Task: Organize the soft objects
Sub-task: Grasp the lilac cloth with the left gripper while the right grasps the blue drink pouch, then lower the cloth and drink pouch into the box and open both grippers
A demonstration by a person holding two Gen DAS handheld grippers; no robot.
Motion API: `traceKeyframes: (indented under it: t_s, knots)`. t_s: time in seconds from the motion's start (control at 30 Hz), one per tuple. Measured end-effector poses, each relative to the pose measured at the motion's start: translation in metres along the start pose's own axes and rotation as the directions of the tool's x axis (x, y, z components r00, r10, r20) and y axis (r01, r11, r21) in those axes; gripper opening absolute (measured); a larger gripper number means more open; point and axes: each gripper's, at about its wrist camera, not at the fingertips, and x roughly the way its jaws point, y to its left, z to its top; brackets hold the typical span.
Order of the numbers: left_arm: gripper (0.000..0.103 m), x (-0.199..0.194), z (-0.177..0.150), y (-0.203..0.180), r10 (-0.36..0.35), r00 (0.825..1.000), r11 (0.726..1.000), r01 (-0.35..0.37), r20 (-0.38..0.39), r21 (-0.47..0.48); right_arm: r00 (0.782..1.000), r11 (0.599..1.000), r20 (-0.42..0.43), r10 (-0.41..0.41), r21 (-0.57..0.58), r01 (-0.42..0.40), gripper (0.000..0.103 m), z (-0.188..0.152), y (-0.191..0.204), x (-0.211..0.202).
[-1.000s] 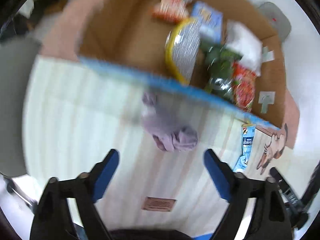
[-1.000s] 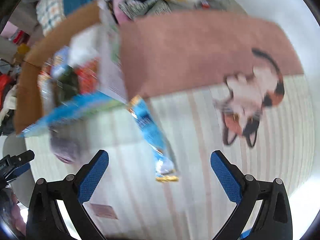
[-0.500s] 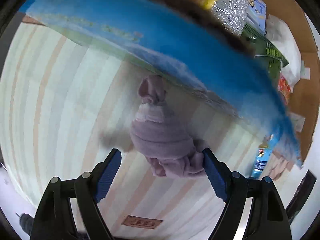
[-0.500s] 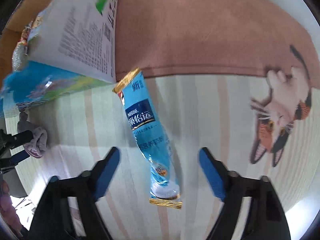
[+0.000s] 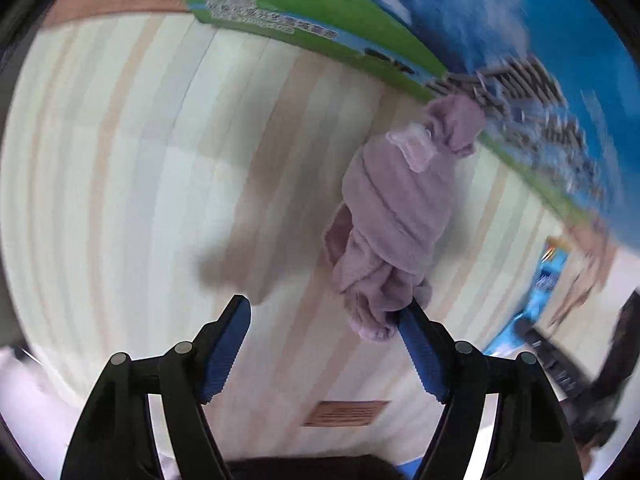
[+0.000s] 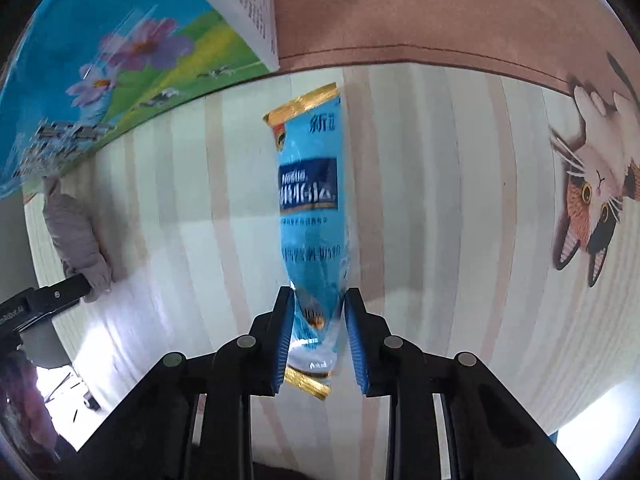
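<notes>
While we looked along the left gripper (image 5: 324, 322), its blue-padded jaws stood wide apart over the striped mat (image 5: 120, 160), and the rolled lilac cloth (image 5: 394, 216) lay ahead and to the right, its bunched near end touching the inner face of the right-hand pad while the left-hand pad stood well clear of it with bare mat between. The far tip of that cloth reached up against the printed side of the box (image 5: 460, 40), blue and green, which ran across the top of the left wrist view. Over in the right wrist view, we caught the same lilac cloth (image 6: 76, 236) at the far left, lying on the mat just under the box's flowered side (image 6: 120, 60), with one black finger of the left gripper (image 6: 60, 292) touching its near end. In the middle, the right gripper (image 6: 318, 340) was closed down narrow on the blue sachet (image 6: 310, 200), both pads pressed to its lower part, the gold-edged bottom seam showing between them and the gold top seam pointing away toward the pink band of the mat (image 6: 440, 8). Off to the right, we saw the calico cat print (image 6: 592, 200) on the mat, well apart from the sachet.
</notes>
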Motion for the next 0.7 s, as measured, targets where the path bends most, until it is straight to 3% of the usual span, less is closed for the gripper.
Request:
traceKeyframes:
  t_s: [0.27, 0.37, 0.47, 0.5, 0.53, 0.57, 0.7]
  knots:
    - [0.074, -0.033, -0.015, -0.025, 0.000, 0.985, 1.000, -0.001, 0.173, 0.005, 0.999, 1.000, 0.033, -0.015, 0.015, 0.014, 0.033, 0.013, 0.021, -0.001]
    - [0.074, -0.023, 0.004, -0.048, 0.043, 0.985, 0.999, -0.047, 0.168, 0.023, 1.000, 0.999, 0.024, -0.015, 0.030, 0.015, 0.037, 0.008, 0.026, 0.000]
    - [0.074, -0.004, 0.028, -0.066, 0.127, 0.982, 0.989, -0.137, 0.142, 0.064, 0.998, 0.998, 0.030, -0.061, 0.012, 0.061, 0.036, 0.010, 0.038, -0.001]
    - [0.067, 0.000, 0.028, -0.071, 0.159, 0.976, 0.982, -0.172, 0.147, 0.081, 0.996, 0.997, 0.030, -0.079, 0.008, 0.079, 0.034, 0.012, 0.041, -0.001]
    - [0.041, 0.003, 0.027, -0.076, 0.191, 0.969, 0.973, -0.208, 0.159, 0.098, 0.995, 0.995, 0.033, -0.099, 0.004, 0.099, 0.032, 0.013, 0.044, -0.002]
    - [0.036, 0.006, 0.024, -0.081, 0.203, 0.966, 0.967, -0.223, 0.159, 0.123, 0.990, 0.991, 0.040, -0.134, -0.006, 0.134, 0.027, 0.011, 0.048, -0.003]
    - [0.033, 0.010, 0.008, -0.084, 0.227, 0.956, 0.953, -0.257, 0.186, 0.160, 0.989, 0.988, 0.035, -0.146, -0.051, 0.148, 0.019, 0.002, 0.063, -0.006]
